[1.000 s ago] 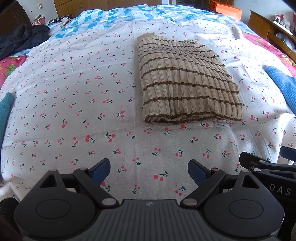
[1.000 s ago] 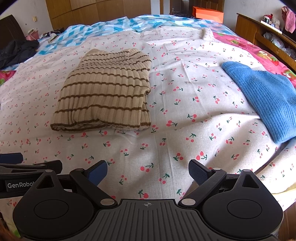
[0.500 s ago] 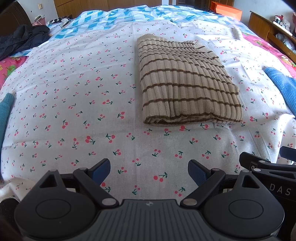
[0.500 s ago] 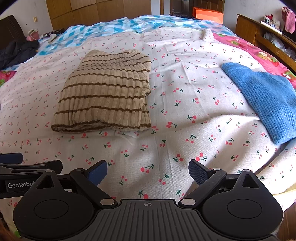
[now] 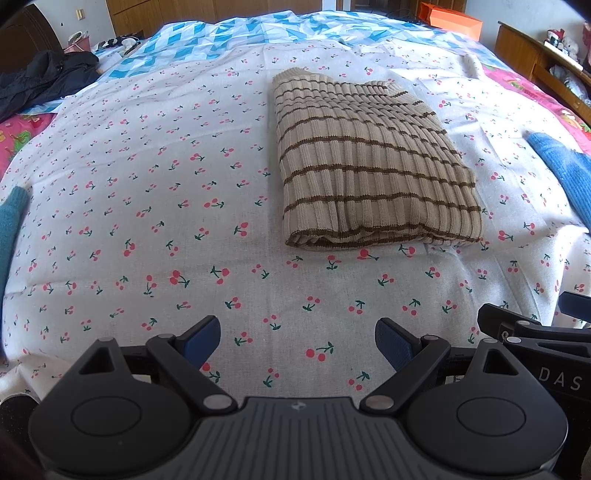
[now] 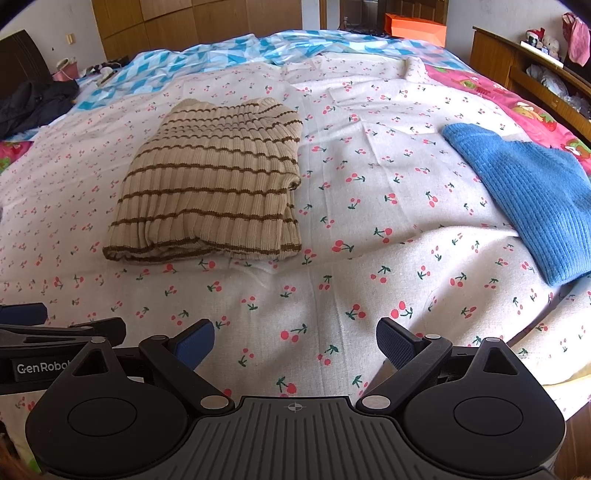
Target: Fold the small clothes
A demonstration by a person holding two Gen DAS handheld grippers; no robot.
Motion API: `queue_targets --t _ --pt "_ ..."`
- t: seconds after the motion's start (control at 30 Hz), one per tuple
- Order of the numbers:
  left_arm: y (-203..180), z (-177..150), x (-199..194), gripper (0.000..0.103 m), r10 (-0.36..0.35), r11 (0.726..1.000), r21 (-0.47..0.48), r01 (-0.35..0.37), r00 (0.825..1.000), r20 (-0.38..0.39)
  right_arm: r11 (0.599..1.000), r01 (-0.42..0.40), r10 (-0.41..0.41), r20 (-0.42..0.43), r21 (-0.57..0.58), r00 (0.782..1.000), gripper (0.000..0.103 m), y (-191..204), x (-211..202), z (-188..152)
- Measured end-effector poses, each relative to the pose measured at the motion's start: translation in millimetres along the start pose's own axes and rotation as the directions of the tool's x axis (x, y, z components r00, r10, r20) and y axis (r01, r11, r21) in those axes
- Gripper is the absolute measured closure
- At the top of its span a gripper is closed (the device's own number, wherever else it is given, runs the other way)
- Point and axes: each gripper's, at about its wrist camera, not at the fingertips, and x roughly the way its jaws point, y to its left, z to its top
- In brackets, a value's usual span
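A beige sweater with brown stripes (image 5: 369,173) lies folded into a rectangle on the cherry-print sheet (image 5: 155,206); it also shows in the right wrist view (image 6: 210,184). My left gripper (image 5: 297,341) is open and empty, held over the near part of the bed, well short of the sweater. My right gripper (image 6: 295,343) is open and empty too, beside the left one, also short of the sweater. A blue knit garment (image 6: 532,199) lies unfolded to the right of the sweater; its edge shows in the left wrist view (image 5: 565,173).
A teal cloth (image 5: 11,225) lies at the bed's left edge. A dark jacket (image 5: 44,81) is heaped at the far left. A wooden shelf unit (image 6: 535,74) runs along the right. An orange box (image 6: 413,26) stands beyond the bed.
Both grippers have drawn back and lifted very slightly, so the sweater sits a touch farther off. The jaws stay open. The clothes have not moved.
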Motion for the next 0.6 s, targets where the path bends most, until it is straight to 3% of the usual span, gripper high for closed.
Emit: queue_targets --t 0.6 --pt "0.3 -3.0 0.0 0.008 0.008 1.0 -0.004 -0.008 1.0 0.005 1.0 -0.011 0.011 -0.003 0.01 1.0 0.007 0.3 0.1 -3.8"
